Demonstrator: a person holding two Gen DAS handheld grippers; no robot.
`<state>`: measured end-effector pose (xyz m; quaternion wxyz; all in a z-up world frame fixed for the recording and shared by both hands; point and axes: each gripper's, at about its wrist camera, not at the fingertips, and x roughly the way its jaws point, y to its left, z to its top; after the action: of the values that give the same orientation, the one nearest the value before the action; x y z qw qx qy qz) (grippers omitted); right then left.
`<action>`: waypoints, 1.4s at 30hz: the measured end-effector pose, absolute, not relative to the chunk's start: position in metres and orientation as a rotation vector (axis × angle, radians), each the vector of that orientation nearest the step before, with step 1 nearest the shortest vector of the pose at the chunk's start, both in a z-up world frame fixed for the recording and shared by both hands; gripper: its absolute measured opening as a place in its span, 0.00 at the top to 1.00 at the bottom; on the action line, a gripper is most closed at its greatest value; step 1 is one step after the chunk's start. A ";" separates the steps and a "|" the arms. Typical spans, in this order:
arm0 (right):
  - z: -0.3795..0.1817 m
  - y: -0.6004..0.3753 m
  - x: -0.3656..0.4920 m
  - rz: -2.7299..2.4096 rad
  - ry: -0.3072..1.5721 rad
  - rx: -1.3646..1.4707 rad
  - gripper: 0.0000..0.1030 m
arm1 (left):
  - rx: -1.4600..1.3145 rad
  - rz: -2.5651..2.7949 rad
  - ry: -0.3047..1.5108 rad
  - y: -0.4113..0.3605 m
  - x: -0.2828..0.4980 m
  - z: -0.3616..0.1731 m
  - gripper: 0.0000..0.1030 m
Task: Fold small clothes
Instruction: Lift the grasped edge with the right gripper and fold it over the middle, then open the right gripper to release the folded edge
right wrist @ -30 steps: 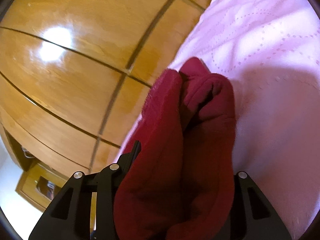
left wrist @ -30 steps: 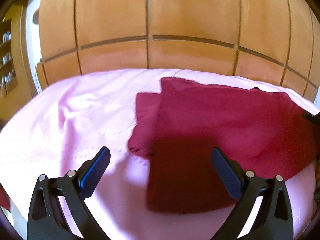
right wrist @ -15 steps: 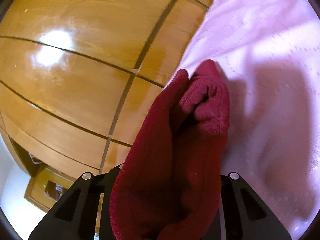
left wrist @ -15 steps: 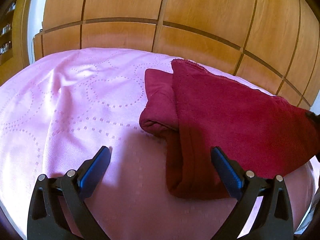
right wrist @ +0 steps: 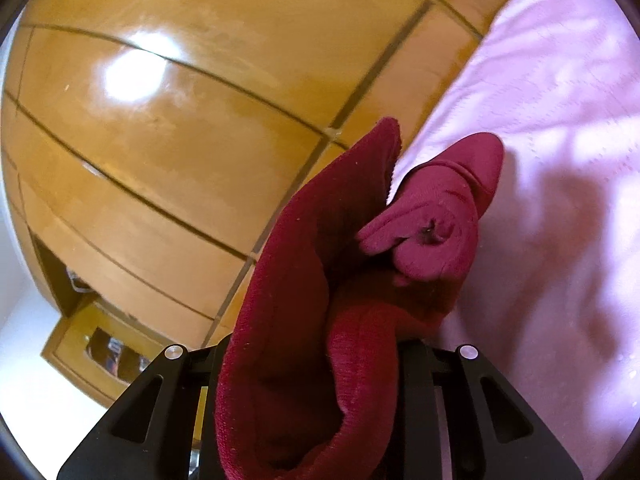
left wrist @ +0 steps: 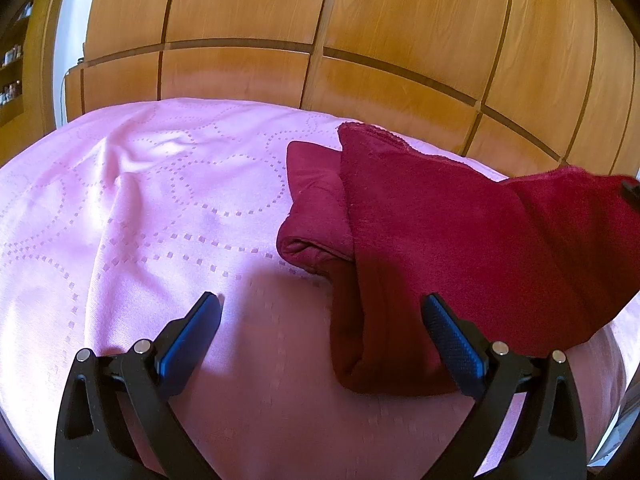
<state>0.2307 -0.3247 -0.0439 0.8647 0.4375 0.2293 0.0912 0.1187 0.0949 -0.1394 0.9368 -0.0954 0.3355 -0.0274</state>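
Observation:
A dark red garment (left wrist: 460, 240) lies on the pink bedspread (left wrist: 160, 220), partly folded, with a sleeve (left wrist: 316, 216) sticking out to its left. My left gripper (left wrist: 320, 320) is open and empty, low over the bedspread just in front of the garment's near edge. My right gripper (right wrist: 312, 364) is shut on the garment's right end (right wrist: 320, 320) and holds it lifted off the bed. Its fingertips are hidden by the cloth. In the left wrist view the lifted end (left wrist: 592, 200) rises at the far right.
A wooden panelled wardrobe (left wrist: 360, 40) stands right behind the bed. It also fills the left of the right wrist view (right wrist: 160, 140). A wooden cabinet (right wrist: 100, 344) on a white floor shows at lower left there.
My right gripper has closed tighter on the garment and lifted its right end higher. My left gripper has shifted left and back, so more bedspread shows. The sleeve fold is more exposed.

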 end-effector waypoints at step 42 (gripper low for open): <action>-0.056 -0.176 0.219 0.303 0.647 0.200 0.04 | -0.494 -0.087 0.634 0.132 0.103 -0.118 0.03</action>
<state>0.2189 -0.1765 -0.0556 0.9320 0.0975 0.3162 0.1482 0.1035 0.1320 -0.1177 0.9194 -0.2405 0.3084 -0.0423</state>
